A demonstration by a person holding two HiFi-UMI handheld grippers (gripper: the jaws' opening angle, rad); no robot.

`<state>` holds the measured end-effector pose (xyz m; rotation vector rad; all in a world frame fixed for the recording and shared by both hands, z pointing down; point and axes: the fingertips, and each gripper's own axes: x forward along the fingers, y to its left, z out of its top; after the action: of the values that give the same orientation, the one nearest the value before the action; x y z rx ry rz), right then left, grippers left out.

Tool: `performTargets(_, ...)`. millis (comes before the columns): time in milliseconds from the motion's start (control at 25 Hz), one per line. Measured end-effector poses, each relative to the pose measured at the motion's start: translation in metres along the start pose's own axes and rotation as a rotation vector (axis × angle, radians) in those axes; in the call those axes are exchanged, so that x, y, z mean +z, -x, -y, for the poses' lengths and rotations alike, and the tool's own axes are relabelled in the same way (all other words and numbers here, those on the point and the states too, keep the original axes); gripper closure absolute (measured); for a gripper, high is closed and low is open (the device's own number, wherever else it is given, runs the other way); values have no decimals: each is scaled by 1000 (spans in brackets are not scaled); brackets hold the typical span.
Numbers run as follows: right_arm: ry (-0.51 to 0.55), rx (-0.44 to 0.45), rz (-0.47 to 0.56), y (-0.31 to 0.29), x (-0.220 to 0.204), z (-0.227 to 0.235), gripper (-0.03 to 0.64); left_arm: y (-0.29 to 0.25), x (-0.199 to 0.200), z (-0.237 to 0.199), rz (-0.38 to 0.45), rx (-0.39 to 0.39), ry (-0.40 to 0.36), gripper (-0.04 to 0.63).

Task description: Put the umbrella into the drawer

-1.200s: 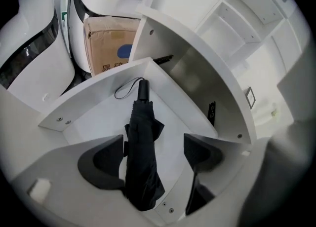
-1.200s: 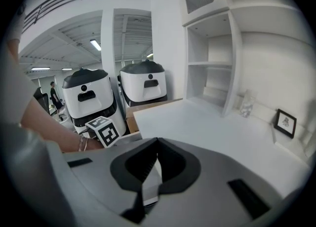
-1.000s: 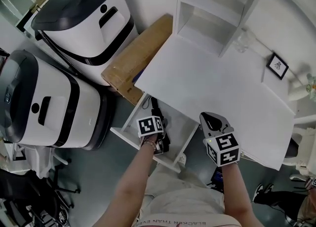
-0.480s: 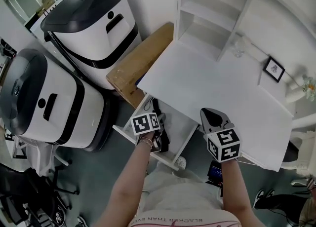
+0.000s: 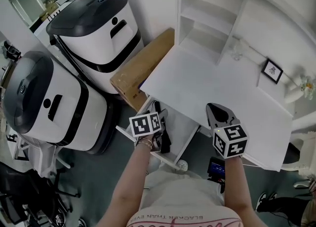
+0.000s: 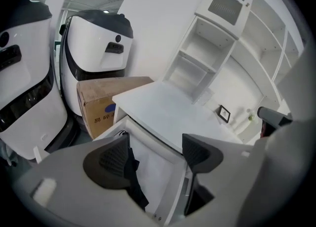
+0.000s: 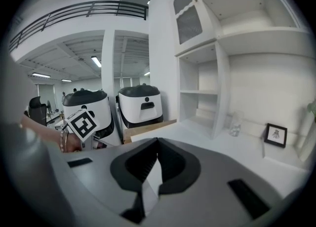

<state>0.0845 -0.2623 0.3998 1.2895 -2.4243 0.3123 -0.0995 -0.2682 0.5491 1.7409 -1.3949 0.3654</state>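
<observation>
Trouble may come at closing: the umbrella [image 6: 133, 181] lies loose along the left side of the open drawer [image 6: 154, 167] under the bench [image 5: 212, 88], where a raised fold could jam, the left claw [image 6: 158, 147] released above it and the right claw [image 7: 157, 147] clenched on nothing.

My head camera looks steeply down from high above the white desk [image 5: 212, 88]. It takes in the open drawer [image 5: 182, 122] at the desk's front and the shelf unit [image 5: 207, 18] at its back. My left gripper camera sits low and close over the drawer, facing across the desk towards the shelves. My right gripper camera rides near desktop height, facing the same shelves. All three views share the desk and shelf unit.
</observation>
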Motion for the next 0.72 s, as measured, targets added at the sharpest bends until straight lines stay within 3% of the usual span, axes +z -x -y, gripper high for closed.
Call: performTargets(720, 30, -8, 124, 21, 45, -3, 609, 91, 87, 24, 370, 61, -206, 534)
